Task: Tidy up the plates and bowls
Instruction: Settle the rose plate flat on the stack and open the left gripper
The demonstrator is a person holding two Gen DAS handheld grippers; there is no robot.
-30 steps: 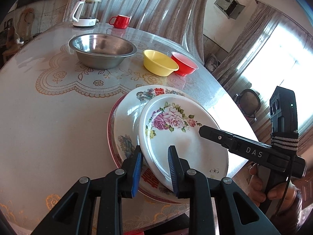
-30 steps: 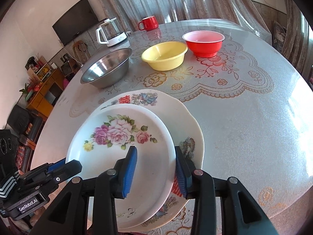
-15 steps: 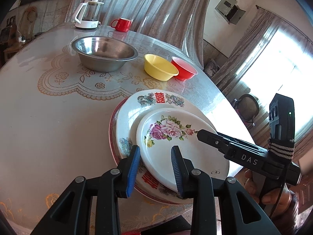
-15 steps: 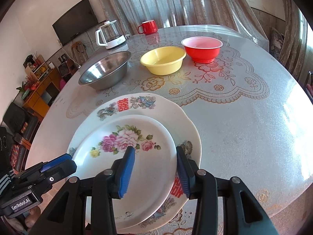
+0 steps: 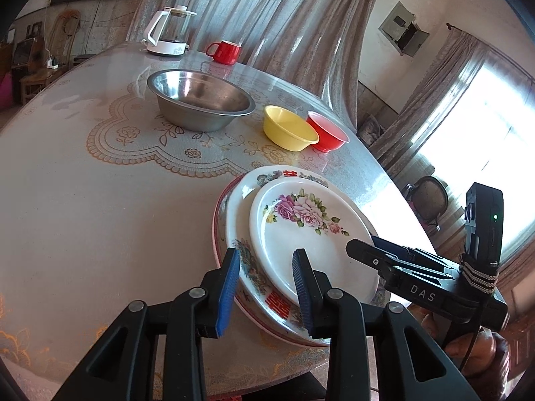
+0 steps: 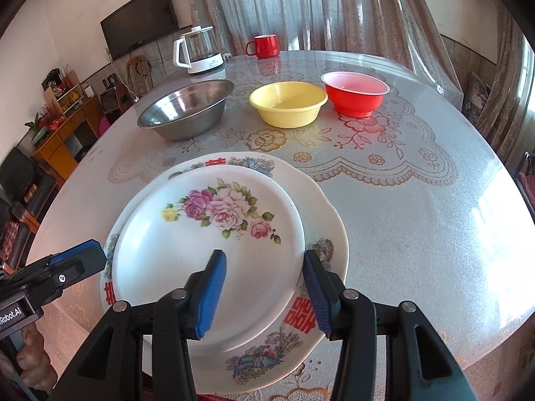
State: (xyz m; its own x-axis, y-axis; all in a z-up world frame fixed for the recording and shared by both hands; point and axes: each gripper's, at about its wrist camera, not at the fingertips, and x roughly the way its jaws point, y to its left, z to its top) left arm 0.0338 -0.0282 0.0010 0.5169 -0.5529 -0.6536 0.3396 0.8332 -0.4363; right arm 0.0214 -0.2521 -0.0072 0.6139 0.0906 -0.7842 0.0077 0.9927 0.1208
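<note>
A white plate with pink roses [image 6: 207, 234] lies flat on a larger white plate with red characters [image 6: 331, 227], near the table's front edge. My right gripper [image 6: 264, 287] straddles the rose plate's near rim. Its jaws are opening and the pads stand off the rim. My left gripper [image 5: 265, 287] is open around the left rim of the rose plate [image 5: 311, 234], touching neither it nor the large plate [image 5: 240, 200]. A red-rimmed plate [image 5: 215, 230] peeks out beneath. Farther back stand a steel bowl [image 6: 187, 107], a yellow bowl [image 6: 287, 103] and a red bowl [image 6: 354, 93].
A white kettle [image 6: 197, 53] and a red mug [image 6: 264, 46] stand at the table's far edge by the curtain. The round table [image 6: 418, 220] has a lace-patterned cover. A hand [image 5: 468, 344] holds the right gripper past the table edge.
The rose plate, held tilted between both grippers before, has come down flat onto the large plate. Both grippers' jaws have widened and let go of its rim.
</note>
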